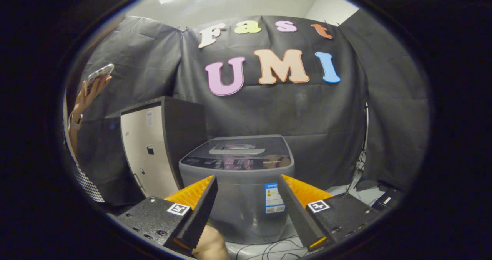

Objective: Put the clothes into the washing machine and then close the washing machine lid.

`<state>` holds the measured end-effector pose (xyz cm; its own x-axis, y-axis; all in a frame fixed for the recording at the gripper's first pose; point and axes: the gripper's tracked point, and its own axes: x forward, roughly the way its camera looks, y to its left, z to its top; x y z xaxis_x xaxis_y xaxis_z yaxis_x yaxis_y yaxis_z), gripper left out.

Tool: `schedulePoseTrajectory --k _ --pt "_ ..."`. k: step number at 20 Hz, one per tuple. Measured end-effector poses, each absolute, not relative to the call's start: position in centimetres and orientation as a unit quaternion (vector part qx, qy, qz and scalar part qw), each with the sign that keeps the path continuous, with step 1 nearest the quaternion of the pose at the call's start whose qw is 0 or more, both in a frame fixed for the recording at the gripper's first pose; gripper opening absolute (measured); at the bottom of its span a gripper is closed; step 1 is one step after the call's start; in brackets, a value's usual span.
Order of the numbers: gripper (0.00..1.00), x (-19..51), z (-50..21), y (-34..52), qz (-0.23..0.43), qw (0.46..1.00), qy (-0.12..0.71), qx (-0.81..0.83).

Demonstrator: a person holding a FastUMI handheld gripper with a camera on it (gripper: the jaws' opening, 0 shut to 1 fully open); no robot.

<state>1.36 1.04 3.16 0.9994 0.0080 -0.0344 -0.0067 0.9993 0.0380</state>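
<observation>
The gripper [246, 191] is held up in the air with its two fingers [200, 210] spread wide apart. Nothing is between them and they touch nothing.

The washer [237, 187] stands on the floor, beyond the fingers and right in the gap between them. It is gray, and its lid [237, 148] is down flat on top. A row of buttons runs along the front edge of the top. A sticker [273, 198] is on the front of the washer, close to the right finger.

A tall cabinet [153, 148] stands just beside the washer on the left. It has a pale front and dark sides. Black cloth hangs behind both of them.

Far off to the left, a person's hand [90, 93] is raised and holds a phone [99, 73]. Some thin cables [276, 248] lie on the floor in front of the washer.

No clothes can be seen from here.
</observation>
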Motion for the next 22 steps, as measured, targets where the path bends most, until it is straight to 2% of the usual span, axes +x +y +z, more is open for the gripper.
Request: schedulePoseTrajectory --k 22 --pt "0.96 0.1 3.8 1.9 0.010 1.000 0.002 0.004"
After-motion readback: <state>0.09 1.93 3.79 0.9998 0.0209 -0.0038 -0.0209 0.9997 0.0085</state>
